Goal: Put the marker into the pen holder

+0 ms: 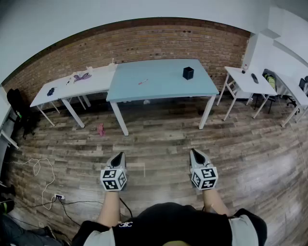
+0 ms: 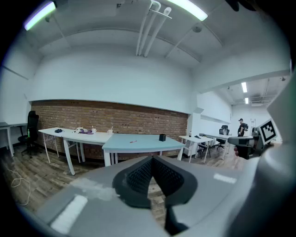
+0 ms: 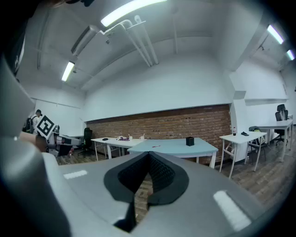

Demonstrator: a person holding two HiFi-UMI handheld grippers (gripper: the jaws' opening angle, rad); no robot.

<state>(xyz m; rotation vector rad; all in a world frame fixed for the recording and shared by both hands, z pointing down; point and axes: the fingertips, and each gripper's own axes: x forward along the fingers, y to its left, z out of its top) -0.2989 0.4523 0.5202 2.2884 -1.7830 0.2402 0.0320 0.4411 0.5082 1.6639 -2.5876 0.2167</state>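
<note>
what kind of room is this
Probably an office or shared workroom. A blue table and white tables stand in a row along a brick wall. There is an office chair at the side and strip lights overhead.

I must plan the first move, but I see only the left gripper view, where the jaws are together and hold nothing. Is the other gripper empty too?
Observer: Yes. In the right gripper view the right gripper has its jaws together with nothing between them.
Operator: How do the two grippers stand to each other?
Observer: The head view shows the left gripper and the right gripper side by side over the wooden floor, well short of the blue table.
Operator: Does anything lie on the way?
Observer: A small pink thing lies on the floor beside a near leg of the table, at the head view's left.
</note>
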